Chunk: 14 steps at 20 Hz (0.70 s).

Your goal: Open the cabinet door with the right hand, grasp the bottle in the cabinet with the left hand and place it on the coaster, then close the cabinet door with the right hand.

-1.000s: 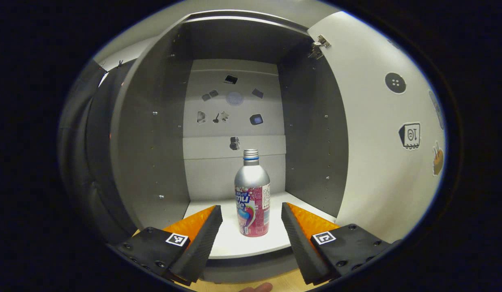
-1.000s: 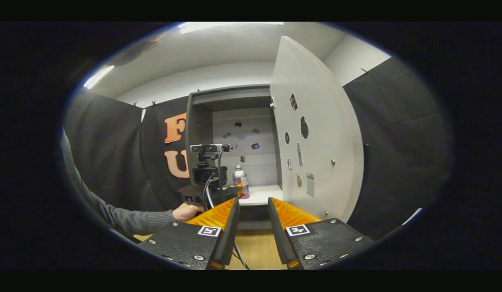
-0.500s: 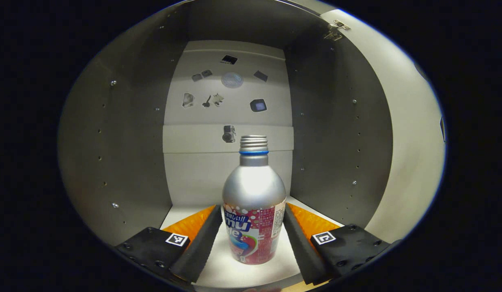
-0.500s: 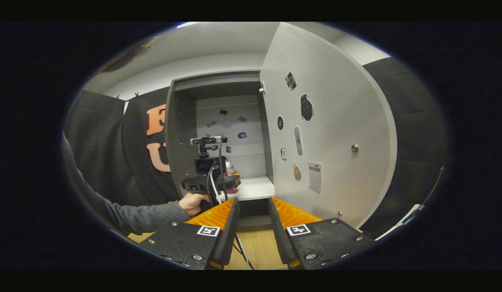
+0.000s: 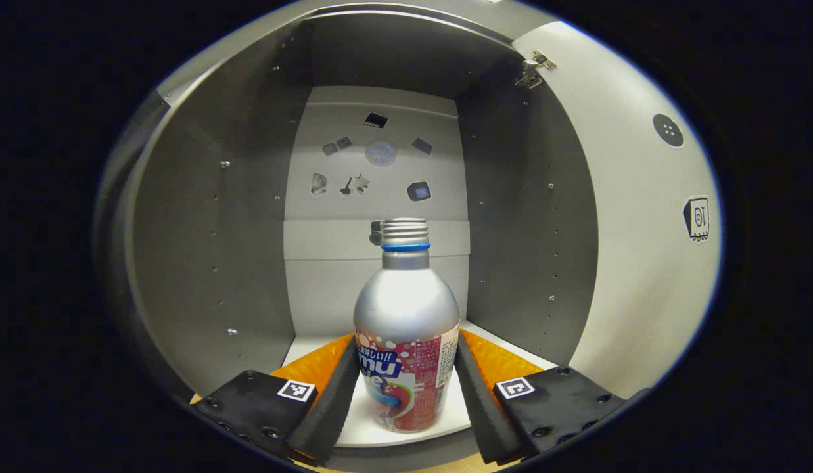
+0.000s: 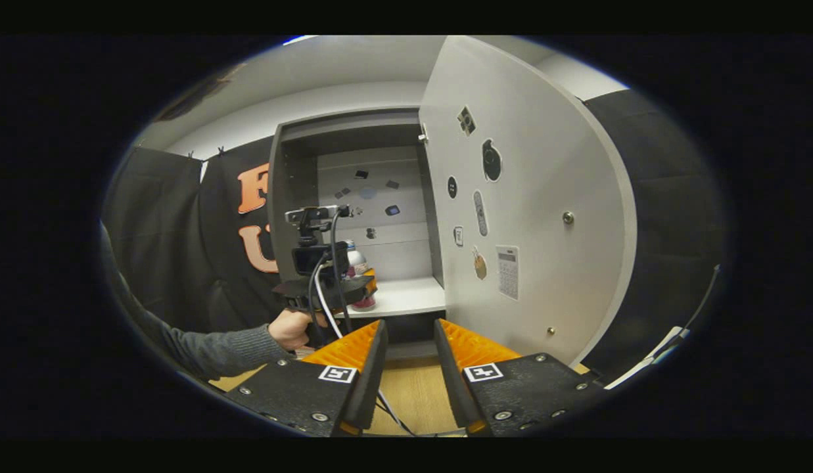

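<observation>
A silver bottle [image 5: 406, 315] with a red and white label stands upright near the front of the white cabinet shelf [image 5: 363, 428]. My left gripper [image 5: 406, 343] is shut on it, one black pad pressing each side of the label. In the right gripper view the bottle [image 6: 357, 257] peeks out behind the left gripper [image 6: 363, 289], which a hand [image 6: 291, 328] holds at the shelf [image 6: 406, 299]. The white cabinet door [image 6: 531, 197] stands wide open to the right. My right gripper [image 6: 409, 325] hangs back from the cabinet, over the wooden table, open by a narrow gap with nothing in it.
Grey cabinet side walls [image 5: 209, 263] close in on both sides of the bottle. The open door [image 5: 643, 230] carries stickers and a small knob [image 6: 568, 217]. A grey sleeve [image 6: 215, 345] reaches in from the left. Wooden tabletop [image 6: 409, 401] lies below the cabinet.
The left gripper went into the cabinet, closed its fingers on the bottle, and has since drawn back a little with it. The right gripper drifted slightly and stayed as it was.
</observation>
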Tool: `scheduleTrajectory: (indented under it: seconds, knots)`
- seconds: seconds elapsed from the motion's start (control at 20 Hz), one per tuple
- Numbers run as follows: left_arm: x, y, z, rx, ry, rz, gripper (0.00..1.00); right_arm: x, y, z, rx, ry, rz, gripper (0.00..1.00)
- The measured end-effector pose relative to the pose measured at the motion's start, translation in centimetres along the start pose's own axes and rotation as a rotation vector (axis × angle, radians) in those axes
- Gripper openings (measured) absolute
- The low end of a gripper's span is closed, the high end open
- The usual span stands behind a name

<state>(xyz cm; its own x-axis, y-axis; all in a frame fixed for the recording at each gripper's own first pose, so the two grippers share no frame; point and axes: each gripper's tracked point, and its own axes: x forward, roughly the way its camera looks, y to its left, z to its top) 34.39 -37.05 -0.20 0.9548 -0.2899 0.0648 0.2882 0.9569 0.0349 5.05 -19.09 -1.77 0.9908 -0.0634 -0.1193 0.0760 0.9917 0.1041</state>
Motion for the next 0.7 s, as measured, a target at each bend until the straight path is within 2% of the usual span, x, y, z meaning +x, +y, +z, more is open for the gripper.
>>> scheduleTrajectory:
  seconds: [0.2, 0.35, 0.55, 0.7]
  knots:
    - [-6.0, 1.1, -0.9, 0.043, -0.008, 0.024, 0.86, -1.6, 0.0, -0.8, 0.022, 0.017, 0.032, 0.45]
    - [-10.8, 2.8, -2.4, 0.053, 0.014, 0.075, 0.86, -3.0, 0.1, -2.1, 0.027, 0.052, 0.054, 0.45]
    - [-16.4, 4.3, -7.2, 0.064, 0.077, 0.111, 0.85, -4.8, 0.9, -4.5, 0.046, 0.105, 0.092, 0.46]
    - [-20.3, 5.7, -12.9, 0.088, 0.164, 0.145, 0.85, -5.6, 1.7, -7.0, 0.045, 0.173, 0.111, 0.47]
